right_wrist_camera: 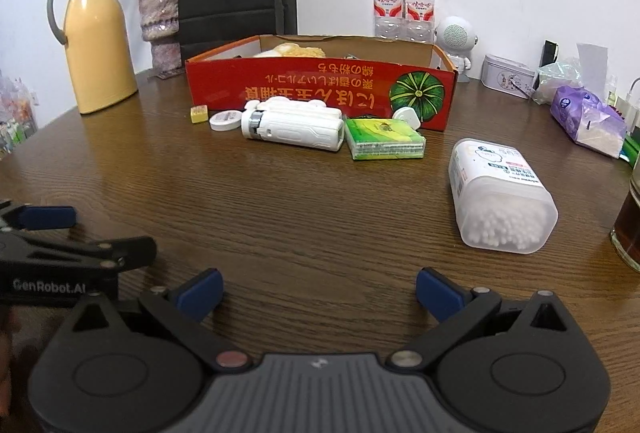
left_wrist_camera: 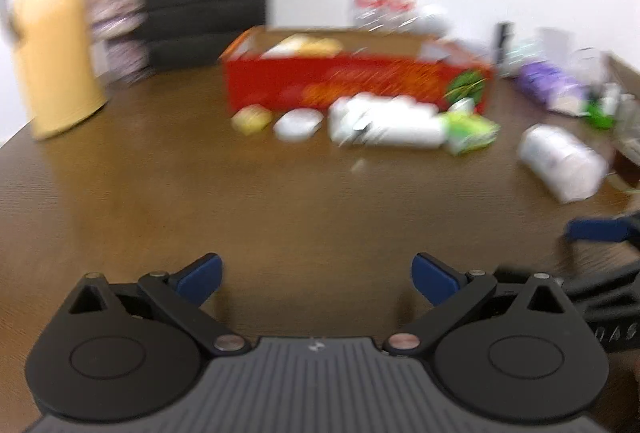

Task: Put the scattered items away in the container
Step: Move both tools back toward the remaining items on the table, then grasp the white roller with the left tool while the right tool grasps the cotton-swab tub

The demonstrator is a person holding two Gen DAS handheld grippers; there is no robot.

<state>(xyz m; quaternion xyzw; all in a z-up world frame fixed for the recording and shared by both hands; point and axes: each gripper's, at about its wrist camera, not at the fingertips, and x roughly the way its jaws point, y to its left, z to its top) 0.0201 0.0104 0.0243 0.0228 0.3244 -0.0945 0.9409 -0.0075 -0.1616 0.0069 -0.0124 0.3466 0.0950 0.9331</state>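
Both tools released, nothing between the pads: left tool (left_wrist_camera: pixel 316 279), right tool (right_wrist_camera: pixel 319 291). "GenRobot.AI" printed on the left tool's body in the right wrist view. Red box (right_wrist_camera: pixel 320 89) at the far side of the surface (right_wrist_camera: pixel 300 213), upside-down Japanese print and a green pumpkin picture. Just before it: yellow cube (right_wrist_camera: pixel 199 114), round white lid (right_wrist_camera: pixel 225 121), white device (right_wrist_camera: pixel 294 129), green pack (right_wrist_camera: pixel 383 139). Cotton-swab tub (right_wrist_camera: pixel 500 197) lies to the right, label too small to read.

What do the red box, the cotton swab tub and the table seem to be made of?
Red box: likely cardboard, glossy printed outside, plain brown inside wall. Cotton swab tub: translucent frosted plastic, swab tips showing through. Table: dark brown wood grain with slight sheen; solid wood or laminate cannot be told.
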